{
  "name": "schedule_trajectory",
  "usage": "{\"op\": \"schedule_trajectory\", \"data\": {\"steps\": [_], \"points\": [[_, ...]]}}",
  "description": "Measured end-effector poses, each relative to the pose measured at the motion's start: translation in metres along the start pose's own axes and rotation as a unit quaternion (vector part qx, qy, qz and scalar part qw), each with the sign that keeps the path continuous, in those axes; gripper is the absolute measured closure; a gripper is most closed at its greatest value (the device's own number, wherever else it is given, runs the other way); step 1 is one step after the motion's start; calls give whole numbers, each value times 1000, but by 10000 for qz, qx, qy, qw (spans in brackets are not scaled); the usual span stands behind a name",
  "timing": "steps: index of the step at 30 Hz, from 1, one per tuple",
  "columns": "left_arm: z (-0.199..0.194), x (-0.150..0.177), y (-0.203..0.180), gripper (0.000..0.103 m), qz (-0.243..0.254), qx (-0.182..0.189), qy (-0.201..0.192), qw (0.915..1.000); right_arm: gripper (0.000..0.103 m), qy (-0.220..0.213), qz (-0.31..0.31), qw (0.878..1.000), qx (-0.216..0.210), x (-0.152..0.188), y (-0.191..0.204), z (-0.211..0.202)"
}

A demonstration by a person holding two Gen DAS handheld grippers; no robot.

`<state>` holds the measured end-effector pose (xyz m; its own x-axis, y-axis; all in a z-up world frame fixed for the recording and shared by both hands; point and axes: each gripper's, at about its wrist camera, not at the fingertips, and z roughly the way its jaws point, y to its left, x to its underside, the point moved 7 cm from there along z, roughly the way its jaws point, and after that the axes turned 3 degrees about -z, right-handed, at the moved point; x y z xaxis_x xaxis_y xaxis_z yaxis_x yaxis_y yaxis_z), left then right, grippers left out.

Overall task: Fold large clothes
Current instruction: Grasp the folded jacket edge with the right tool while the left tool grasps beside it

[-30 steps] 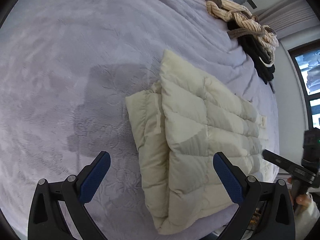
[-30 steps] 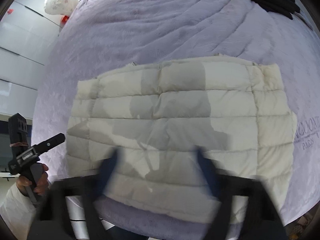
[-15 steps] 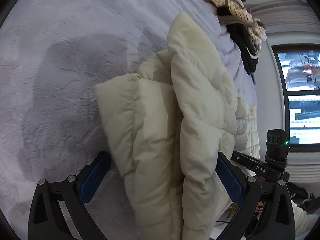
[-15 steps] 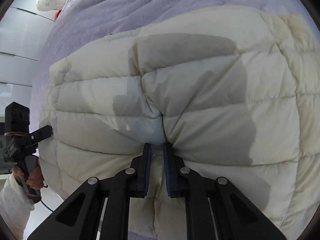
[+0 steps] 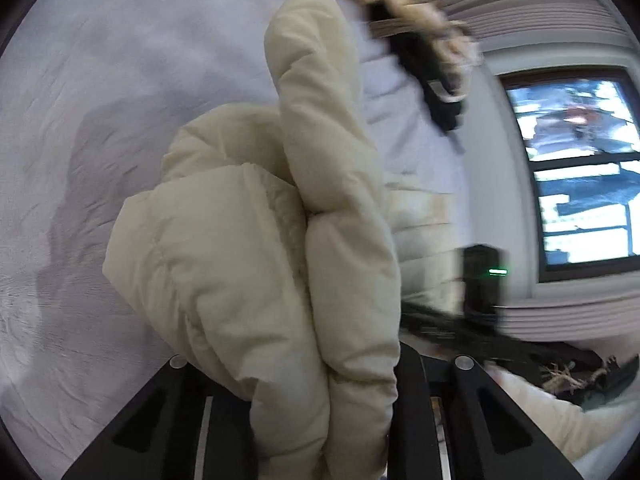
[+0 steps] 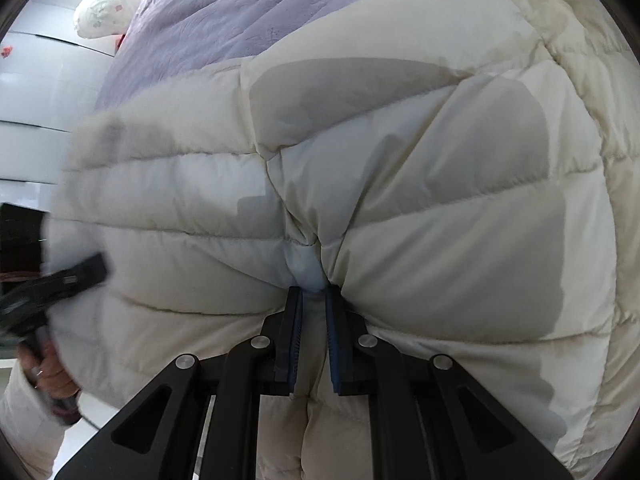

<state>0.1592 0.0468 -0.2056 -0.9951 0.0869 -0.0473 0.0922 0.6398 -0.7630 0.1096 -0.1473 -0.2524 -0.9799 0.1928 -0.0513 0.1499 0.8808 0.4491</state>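
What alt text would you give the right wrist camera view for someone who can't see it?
The right gripper is shut on a pinch of a cream quilted puffer jacket that fills most of the view, fabric puckering toward its blue pads. The jacket lies on a lavender plush bedspread; at far left, blurred, the left hand holds the other black gripper.

There was one cream puffer jacket [image 6: 400,184], one lavender bedspread [image 5: 120,80], two grippers, left [image 5: 320,420] and right [image 6: 312,328], one pile of clothes [image 5: 420,32], one window [image 5: 576,168] and one white stuffed bag [image 6: 102,12]
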Motion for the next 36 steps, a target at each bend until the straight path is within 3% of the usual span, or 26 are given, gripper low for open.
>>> {"op": "schedule_trajectory", "data": {"steps": [3,8,14,20,23,26,30,36], "points": [[2,5,-39,80,332,52,18,9994,92,-4,9,10000,-77,3,0,-2],[21,12,-84,80,776,-175,35,9968,92,129,69,9997,-216,3,-5,-4],[17,5,-91,80,771,-407,-97,9961,91,350,-76,9984,-435,-6,-3,-26],[5,7,-88,80,620,-668,-153,9957,91,-186,-412,9985,-320,-42,-14,-69],[11,8,-101,80,719,-954,-175,9927,91,-169,-217,9977,-621,-58,-26,-55],[28,9,-128,80,892,-1211,-167,9885,92,196,-183,9956,-898,-65,-25,-22],[51,15,-147,80,1200,-1530,-58,9809,98,426,-281,9943,-932,-72,-17,5],[75,22,-162,80,1218,-1843,-61,9753,103,567,-11,9910,-1212,-79,-26,16]]}}
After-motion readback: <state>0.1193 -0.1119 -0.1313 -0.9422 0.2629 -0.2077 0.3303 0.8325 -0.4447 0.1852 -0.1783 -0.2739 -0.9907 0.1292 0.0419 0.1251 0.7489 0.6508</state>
